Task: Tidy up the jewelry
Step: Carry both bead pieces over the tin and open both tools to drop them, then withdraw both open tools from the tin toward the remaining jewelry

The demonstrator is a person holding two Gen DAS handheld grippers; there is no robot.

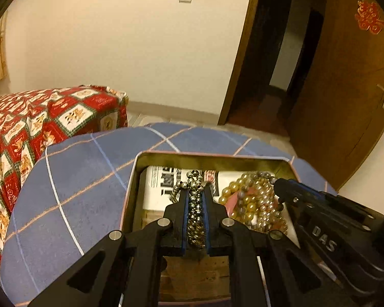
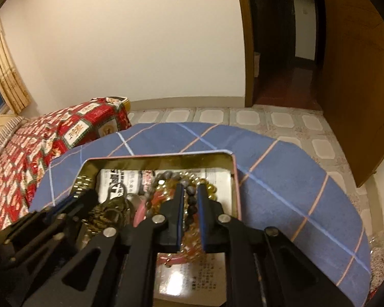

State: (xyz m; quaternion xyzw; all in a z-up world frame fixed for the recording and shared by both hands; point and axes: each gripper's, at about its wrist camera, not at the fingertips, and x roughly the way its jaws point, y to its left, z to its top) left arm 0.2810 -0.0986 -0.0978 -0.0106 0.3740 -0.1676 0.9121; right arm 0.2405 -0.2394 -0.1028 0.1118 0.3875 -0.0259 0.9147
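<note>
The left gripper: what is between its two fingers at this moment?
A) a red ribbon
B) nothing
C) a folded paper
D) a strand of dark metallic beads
D: in the left wrist view the left gripper is closed on a strand of dark metallic beads that runs between its blue pads, above the open tin box.

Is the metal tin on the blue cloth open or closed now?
Open. The gold-lined metal tin has no lid on it; yellow bead bracelets and printed paper show inside.
</note>
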